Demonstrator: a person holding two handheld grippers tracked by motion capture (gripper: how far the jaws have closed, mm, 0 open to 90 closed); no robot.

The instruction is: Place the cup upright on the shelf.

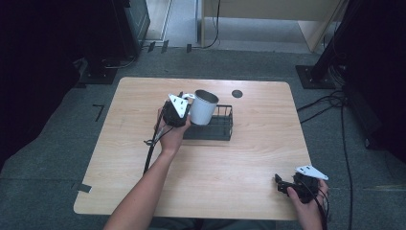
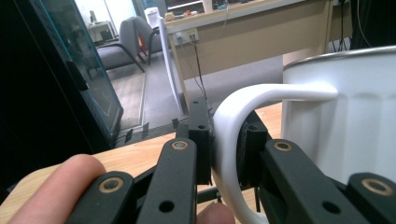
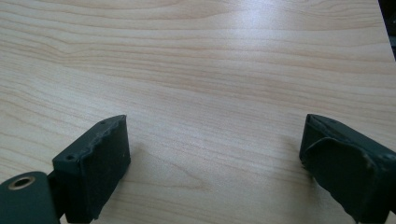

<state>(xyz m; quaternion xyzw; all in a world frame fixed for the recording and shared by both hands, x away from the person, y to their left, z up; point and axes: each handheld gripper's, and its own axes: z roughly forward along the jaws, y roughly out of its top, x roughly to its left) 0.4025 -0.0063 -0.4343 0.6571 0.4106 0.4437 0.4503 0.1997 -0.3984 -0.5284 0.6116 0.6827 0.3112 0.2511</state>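
A pale wooden table (image 1: pixel 206 167) stands on grey carpet, with dark equipment at both sides and a beige desk beyond.

In the high view, the left gripper (image 1: pixel 184 106) holds a white mug (image 1: pixel 203 107) in the air, tilted, just above the left end of a black wire basket (image 1: pixel 221 125) that sits near the table's middle. The right gripper (image 1: pixel 283 186) rests near the table's front right corner, well apart from the mug.

In the left gripper view, the 2 jaws are closed tight on the mug's handle (image 2: pixel 229 140), with the mug's body to the right.

In the right gripper view, the 2 jaws stand wide apart over bare wood, holding nothing.

The step in hand looks like carrying the mug to or from the basket; which way cannot be told from this moment. If it is going in, the next move calls for lowering it between the wire walls, righting the tilt, then letting go of the handle only once the base is settled.
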